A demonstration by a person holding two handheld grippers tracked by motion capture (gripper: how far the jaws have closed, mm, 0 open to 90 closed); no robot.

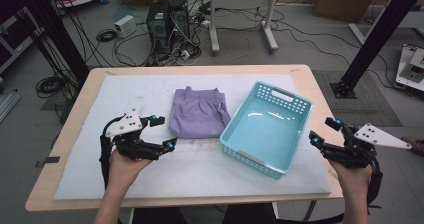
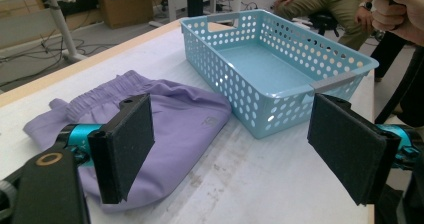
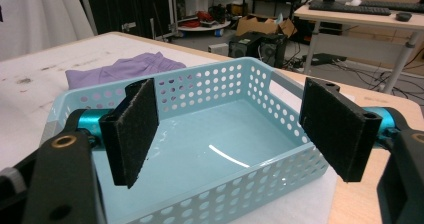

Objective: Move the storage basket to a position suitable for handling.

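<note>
1. Folded purple shorts (image 1: 197, 113) lie flat on the white mat (image 1: 150, 174) that covers the counter (image 1: 65, 129), just left of a light-blue perforated basket (image 1: 295, 134); the near right corner of the garment sits just beside the basket wall, and whether the two touch cannot be told. The basket is empty.

2. Left tongs (image 1: 164, 132) hover near the left edge of the shorts with jaws apart and nothing between them. In the left gripper view the shorts (image 2: 175, 119) lie beyond and partly behind one pad (image 2: 127, 144), with the basket (image 2: 225, 79) farther off.

3. Right tongs (image 1: 322, 131) stand off the right side of the basket, partly past the counter edge, jaws likewise apart and empty. In the right gripper view they look across the basket (image 3: 240, 184) toward the shorts (image 3: 115, 69).

4. Judged step: approach before the first grasp, probably to lift the shorts into the basket.

5. Risks from this position:
   - A pinch on the top layer alone would let the fold open and the cloth trail as it rises.
   - A low carry could drag the hem against the basket rim and shove the light basket toward the right tongs or the counter edge.
   - Jaws driven too deep could catch the mat together with the fabric.
   - A release over the near wall could leave the cloth draped on the rim instead of inside.
</note>
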